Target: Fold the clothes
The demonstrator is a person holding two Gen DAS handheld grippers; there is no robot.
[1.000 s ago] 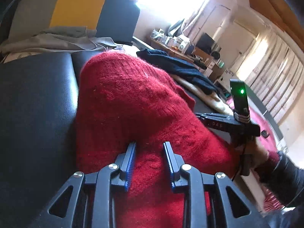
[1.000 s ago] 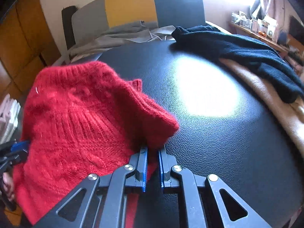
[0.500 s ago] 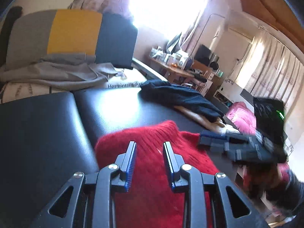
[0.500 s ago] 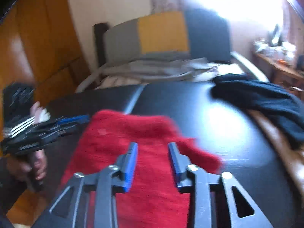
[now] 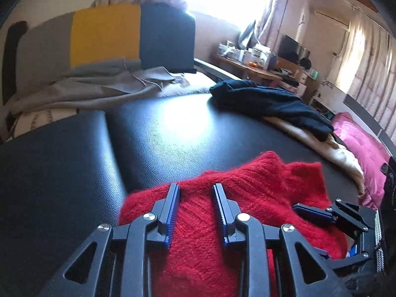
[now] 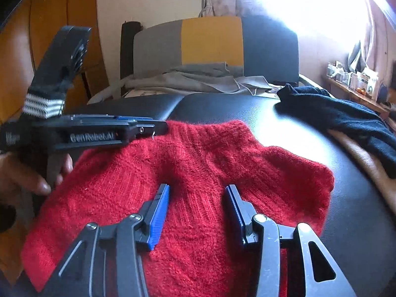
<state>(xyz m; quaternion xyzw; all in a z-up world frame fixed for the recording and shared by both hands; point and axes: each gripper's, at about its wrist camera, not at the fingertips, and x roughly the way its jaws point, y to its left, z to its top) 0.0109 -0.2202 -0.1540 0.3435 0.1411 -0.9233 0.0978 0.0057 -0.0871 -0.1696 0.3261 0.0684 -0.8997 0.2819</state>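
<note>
A red knitted sweater (image 5: 247, 193) lies bunched on the black padded table (image 5: 160, 136); it also shows in the right wrist view (image 6: 210, 163). My left gripper (image 5: 196, 188) is open and empty, its jaws hovering over the sweater's near edge. My right gripper (image 6: 198, 190) is open and empty above the sweater's middle. In the right wrist view the left gripper (image 6: 158, 127) reaches in from the left over the sweater's far edge. In the left wrist view the right gripper (image 5: 299, 208) sits at the lower right over the sweater.
A dark navy garment (image 5: 267, 101) lies on a tan cloth (image 5: 321, 146) at the table's far right. A grey garment (image 5: 86, 91) is heaped against a grey, yellow and blue backrest (image 5: 104, 32). A pink blanket (image 5: 363, 153) lies beyond the right edge.
My right gripper has let go of the sweater edge and opened. Both grippers pulled back and up; the sweater now lies lower and flatter on the table.
</note>
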